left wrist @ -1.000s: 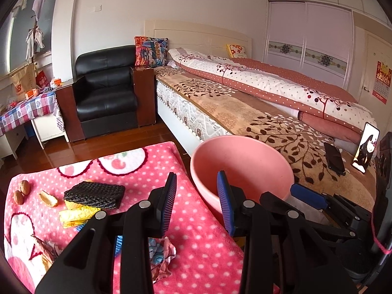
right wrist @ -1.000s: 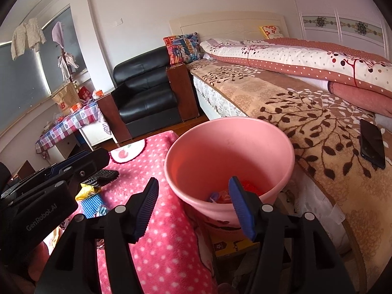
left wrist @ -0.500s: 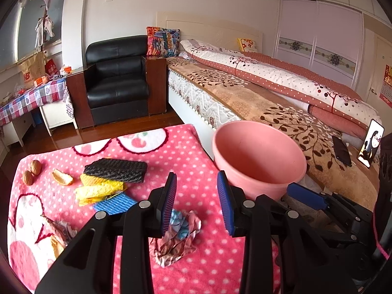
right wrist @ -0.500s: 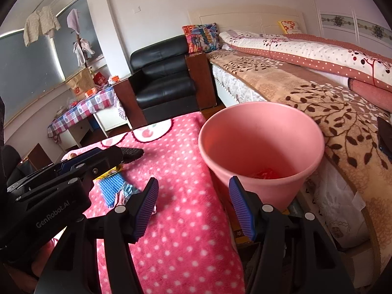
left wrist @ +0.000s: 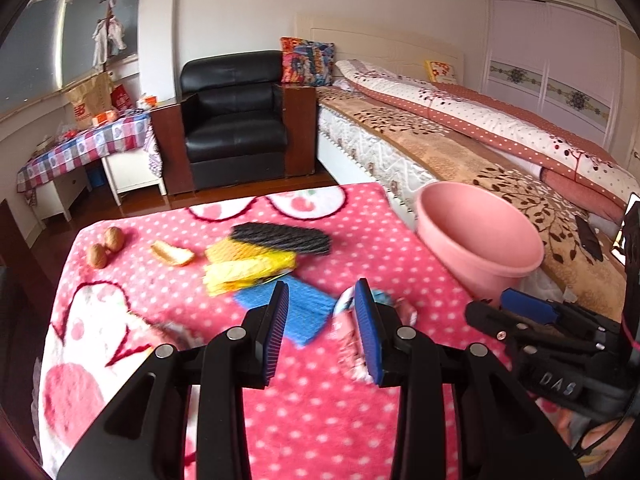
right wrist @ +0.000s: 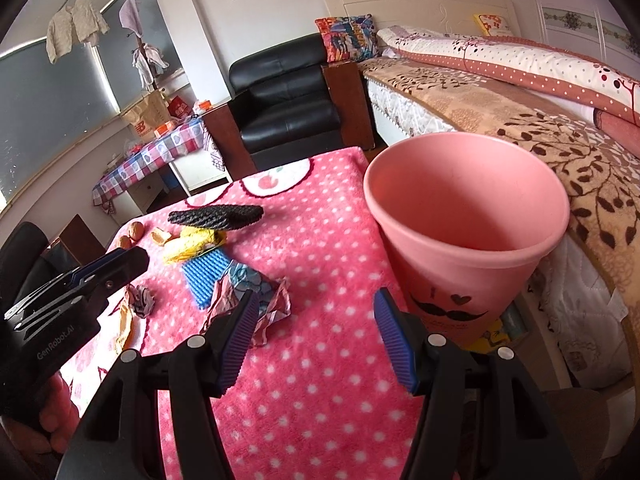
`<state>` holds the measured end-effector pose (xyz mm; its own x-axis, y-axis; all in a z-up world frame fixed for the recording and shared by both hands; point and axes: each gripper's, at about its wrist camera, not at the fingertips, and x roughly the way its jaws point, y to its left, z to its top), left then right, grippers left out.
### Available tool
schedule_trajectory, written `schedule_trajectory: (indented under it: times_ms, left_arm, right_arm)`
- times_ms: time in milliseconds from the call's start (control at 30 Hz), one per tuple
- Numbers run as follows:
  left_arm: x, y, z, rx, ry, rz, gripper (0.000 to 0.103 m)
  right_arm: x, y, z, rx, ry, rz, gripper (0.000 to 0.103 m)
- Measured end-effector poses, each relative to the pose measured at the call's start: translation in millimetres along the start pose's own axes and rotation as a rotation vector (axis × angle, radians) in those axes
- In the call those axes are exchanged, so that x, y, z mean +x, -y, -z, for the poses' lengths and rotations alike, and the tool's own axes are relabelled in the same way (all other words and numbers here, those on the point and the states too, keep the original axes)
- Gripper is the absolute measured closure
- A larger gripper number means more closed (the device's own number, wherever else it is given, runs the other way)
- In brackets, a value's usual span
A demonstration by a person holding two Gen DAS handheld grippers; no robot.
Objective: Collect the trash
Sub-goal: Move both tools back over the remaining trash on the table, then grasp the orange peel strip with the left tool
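Note:
A pink bin (right wrist: 468, 216) (left wrist: 476, 236) stands at the right edge of a table under a pink polka-dot blanket (right wrist: 320, 360). On the blanket lie a crumpled patterned wrapper (right wrist: 256, 296) (left wrist: 384, 308), a blue sponge (right wrist: 202, 276) (left wrist: 308, 308), yellow wrappers (left wrist: 248, 270), a black mesh pad (left wrist: 280, 238), an orange peel (left wrist: 172, 254), two walnuts (left wrist: 104, 246) and a small crumpled paper (right wrist: 140, 300). My left gripper (left wrist: 322, 328) hovers open over the blue sponge, the crumpled wrapper just beyond its right finger. My right gripper (right wrist: 316, 336) is open, empty, between wrapper and bin.
A bed (left wrist: 480, 148) with brown leaf cover runs along the right, a phone (left wrist: 588, 236) lying on it. A black armchair (left wrist: 236, 120) and a checked-cloth side table (left wrist: 80, 148) stand behind the table. A hand (right wrist: 52, 412) holds the left gripper.
Both grippers swung left, away from the bin and over the blanket, tilting down. The trash items now sit nearer the left gripper. Neither gripper's opening changed.

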<state>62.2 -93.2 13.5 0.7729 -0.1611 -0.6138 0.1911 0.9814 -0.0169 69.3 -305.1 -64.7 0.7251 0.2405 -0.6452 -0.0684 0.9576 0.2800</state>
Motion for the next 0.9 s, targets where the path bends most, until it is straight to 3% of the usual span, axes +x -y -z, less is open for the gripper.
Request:
schedule_trajectory:
  times_ms: [433,700,900]
  left_arm:
    - [-22,-72,52,-0.082,-0.106,-0.168,0.068]
    - [-16,-110,72,-0.222,-0.207,-0.156,0.068]
    - [3,-112,74,-0.238,-0.241,-0.154,0.068]
  right_arm:
    - [26,-42,19,-0.087,-0.105,-0.133,0.044]
    - [36,-49,22,-0.098,-0.133,-0.159,0.044]
    - [40,-44,23,-0.087,-0.145,-0.151,0.044]
